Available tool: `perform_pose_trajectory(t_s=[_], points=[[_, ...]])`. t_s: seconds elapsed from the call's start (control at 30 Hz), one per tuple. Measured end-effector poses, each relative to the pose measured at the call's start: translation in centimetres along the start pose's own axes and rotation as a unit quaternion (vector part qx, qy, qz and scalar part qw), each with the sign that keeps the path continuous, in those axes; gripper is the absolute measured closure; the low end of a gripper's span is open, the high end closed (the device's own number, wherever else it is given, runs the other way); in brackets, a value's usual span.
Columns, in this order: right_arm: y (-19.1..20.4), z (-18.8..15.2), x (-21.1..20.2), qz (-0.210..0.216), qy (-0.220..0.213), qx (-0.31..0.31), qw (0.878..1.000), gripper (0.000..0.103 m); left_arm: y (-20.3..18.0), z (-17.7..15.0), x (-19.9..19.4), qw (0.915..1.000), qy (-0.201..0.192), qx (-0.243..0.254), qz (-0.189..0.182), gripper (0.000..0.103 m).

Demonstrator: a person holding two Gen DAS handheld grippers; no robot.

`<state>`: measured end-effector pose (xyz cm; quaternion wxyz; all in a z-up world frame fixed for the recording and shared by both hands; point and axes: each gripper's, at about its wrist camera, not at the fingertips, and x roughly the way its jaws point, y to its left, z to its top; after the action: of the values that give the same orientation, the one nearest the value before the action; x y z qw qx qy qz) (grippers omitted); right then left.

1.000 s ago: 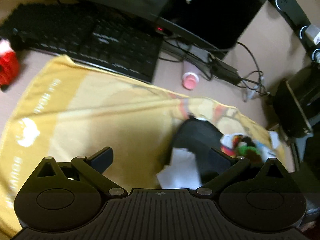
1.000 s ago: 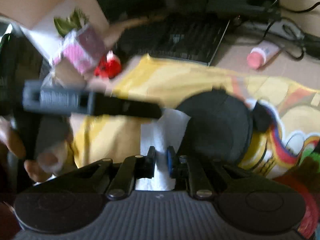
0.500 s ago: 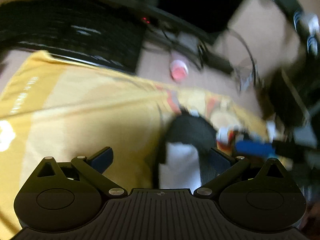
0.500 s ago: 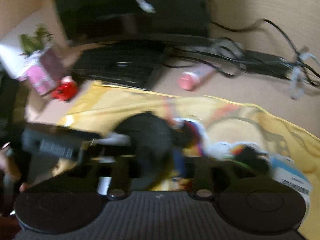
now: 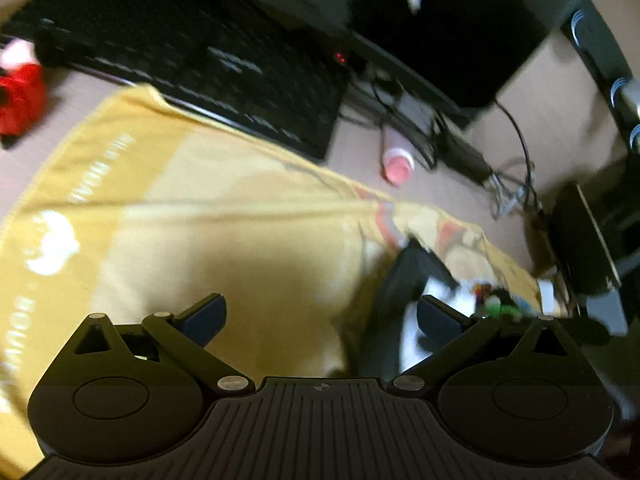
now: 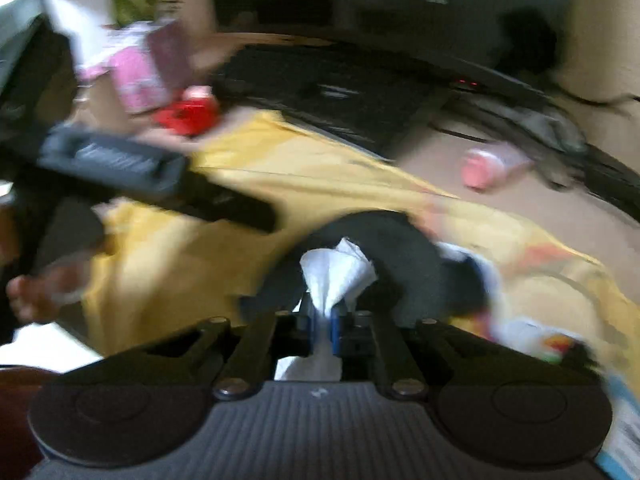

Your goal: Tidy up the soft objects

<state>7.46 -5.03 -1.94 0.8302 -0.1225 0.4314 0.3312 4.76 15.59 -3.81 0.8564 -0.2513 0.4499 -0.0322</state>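
White tissue [image 6: 334, 276] bunches up between the pinching right tool [image 6: 323, 326]; left tool [image 5: 320, 316] hangs spread.

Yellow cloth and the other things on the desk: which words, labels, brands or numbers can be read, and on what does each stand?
None can be read with certainty.
Yellow cloth: white lettering along its left edge, too blurred to read; a white logo, not a word.
Keyboard: key legends too blurred.
White and blue package: dark print, too small and blurred.
Pink box: no legible text.
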Motion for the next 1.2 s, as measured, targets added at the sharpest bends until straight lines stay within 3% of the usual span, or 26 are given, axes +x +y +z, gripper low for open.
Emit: perform_pose_trajectory(t_s=[0.1,0.23,0.3,0.43,0.47,0.5,0.53,0.6,0.7,0.77,0.83,0.93,0.97,1.07,1.1,1.13,1.2], points=[[-2.4,-0.3,-0.8,-0.045,0.001,0.044,0.998,0.094,-2.1,-0.6,1.9,0.999,0.018,0.04,-0.01,0.0],[-4.8,-0.4,-3.5,-0.047,-0.031,0.116,0.992,0.094,-5.8,-1.4,4.0,0.9912,0.03,0.128,0.014,0.0],[-5.5,-0.6,-4.6,-0.048,-0.044,0.138,0.988,0.094,-7.1,-1.9,4.6,0.9857,0.033,0.165,-0.001,0.0],[-6.2,-1.1,-5.7,-0.053,-0.058,0.159,0.984,0.094,-7.9,-2.4,5.2,0.984,0.04,0.173,-0.021,0.004],[-6.1,-1.2,-5.8,-0.052,-0.059,0.164,0.983,0.094,-7.8,-2.4,5.2,0.9846,0.037,0.169,-0.027,0.014],[-6.3,-1.2,-5.7,-0.052,-0.06,0.169,0.982,0.094,-7.6,-2.2,5.1,0.9855,0.036,0.163,-0.028,0.058],[-6.3,-1.2,-5.5,-0.051,-0.059,0.174,0.982,0.094,-7.4,-2.0,5.1,0.9867,0.036,0.155,-0.03,0.069],[-6.3,-1.6,-5.6,-0.049,-0.057,0.185,0.98,0.094,-6.6,-1.4,5.0,0.9901,0.033,0.13,-0.04,0.075],[-6.1,-1.9,-5.5,-0.049,-0.056,0.188,0.979,0.094,-6.4,-0.5,3.6,0.9883,0.005,0.151,-0.02,0.077],[-6.0,-1.8,-5.6,-0.048,-0.056,0.186,0.98,0.094,-6.5,0.4,1.7,0.9824,-0.024,0.185,0.004,0.079],[-6.0,-1.8,-5.5,-0.044,-0.055,0.188,0.98,0.094,-6.8,1.2,-0.1,0.9698,-0.048,0.235,0.043,0.079],[-5.8,-1.7,-4.9,-0.028,-0.05,0.192,0.98,0.094,-7.5,1.7,-1.3,0.9431,-0.059,0.311,0.102,0.079],[-5.7,-1.6,-4.7,-0.022,-0.048,0.192,0.98,0.094,-7.5,1.6,-1.1,0.9414,-0.051,0.318,0.101,0.079],[-5.1,-1.1,-4.2,-0.016,-0.044,0.17,0.984,0.094,-7.7,0.8,0.1,0.9462,-0.023,0.312,0.084,0.075],[-4.9,-0.9,-4.1,-0.015,-0.043,0.162,0.986,0.094,-7.7,0.5,0.3,0.9478,-0.019,0.308,0.081,0.069],[-4.8,-0.9,-4.2,-0.017,-0.044,0.155,0.987,0.094,-7.3,0.4,-0.1,0.9535,-0.023,0.29,0.079,0.057],[-5.0,-0.7,-4.4,-0.028,-0.048,0.149,0.987,0.094,-6.4,0.2,-0.8,0.965,-0.029,0.251,0.069,0.049]])
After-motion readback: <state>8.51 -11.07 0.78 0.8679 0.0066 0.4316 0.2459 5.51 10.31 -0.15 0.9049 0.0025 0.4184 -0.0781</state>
